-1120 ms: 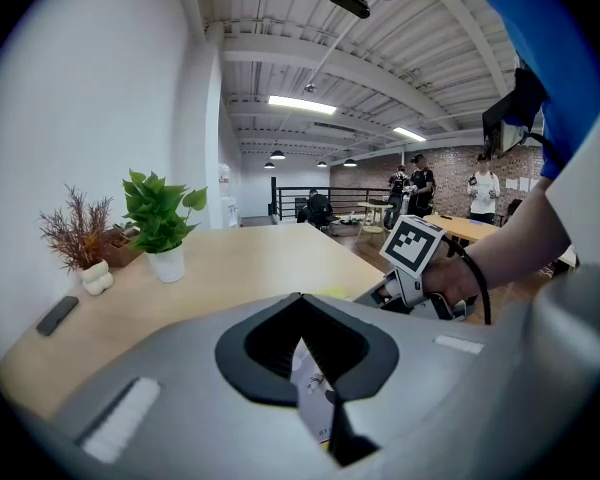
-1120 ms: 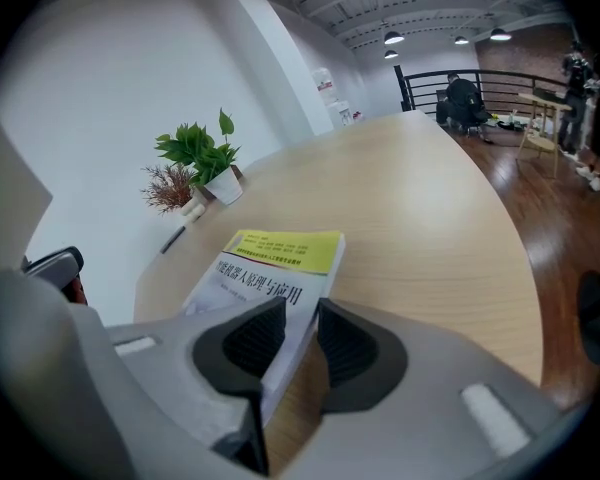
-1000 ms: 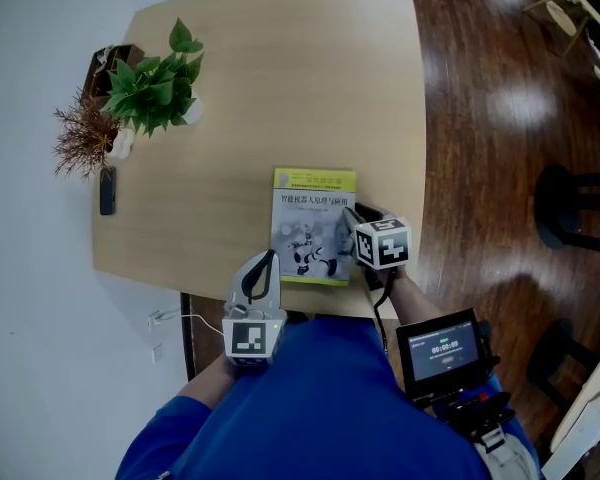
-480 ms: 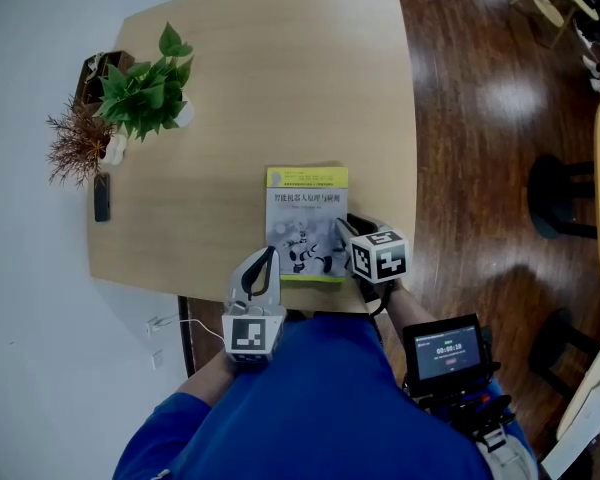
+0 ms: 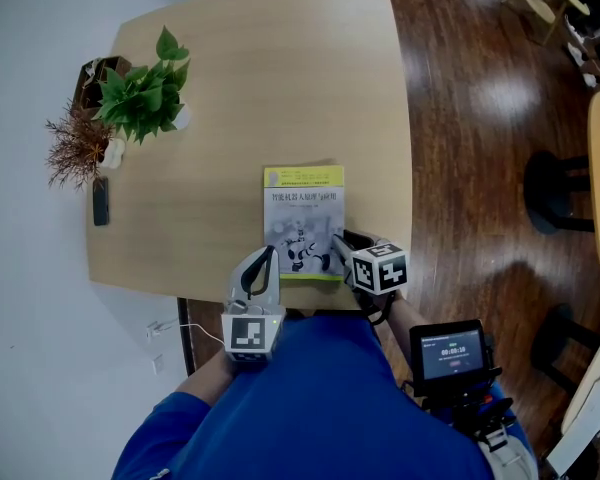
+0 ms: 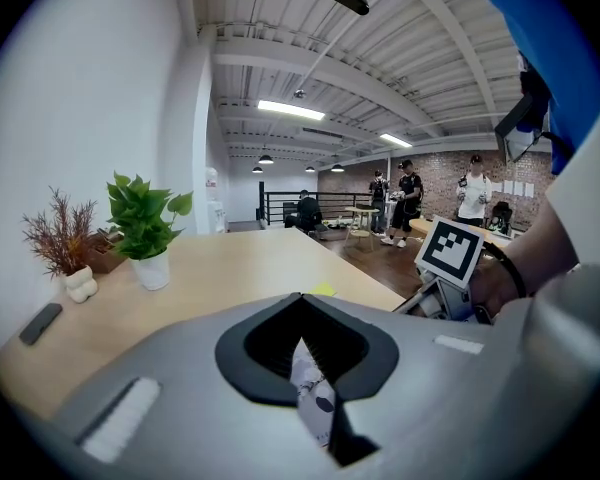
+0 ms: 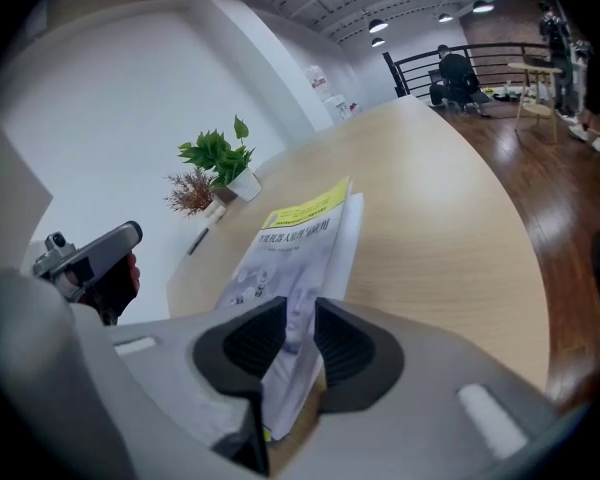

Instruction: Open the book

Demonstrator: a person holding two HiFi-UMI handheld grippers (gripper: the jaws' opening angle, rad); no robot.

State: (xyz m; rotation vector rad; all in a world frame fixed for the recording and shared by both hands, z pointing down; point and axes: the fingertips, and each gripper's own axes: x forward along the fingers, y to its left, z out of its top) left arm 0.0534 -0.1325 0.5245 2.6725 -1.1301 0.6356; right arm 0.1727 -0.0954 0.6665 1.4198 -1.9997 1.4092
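The book (image 5: 303, 223), with a yellow band at the top and a grey picture on its cover, lies shut near the table's front edge. My right gripper (image 5: 341, 245) is at its lower right corner. In the right gripper view the front cover (image 7: 298, 268) curves up off the pages into my right gripper (image 7: 290, 340), which is shut on it. These jaws have just been closing a little on that cover. My left gripper (image 5: 265, 260) hovers by the book's lower left corner with its jaws together. A sliver of the book shows past my left gripper (image 6: 305, 346).
A green potted plant (image 5: 145, 83), a dried reddish plant (image 5: 78, 148) and a dark slim object (image 5: 100, 203) stand at the table's far left. The table's front edge (image 5: 180, 290) is close to my body. A small screen device (image 5: 450, 353) hangs at my right. Wooden floor lies to the right.
My right gripper has drawn back toward me along the book's right edge to its lower right corner. The left gripper has stayed in place.
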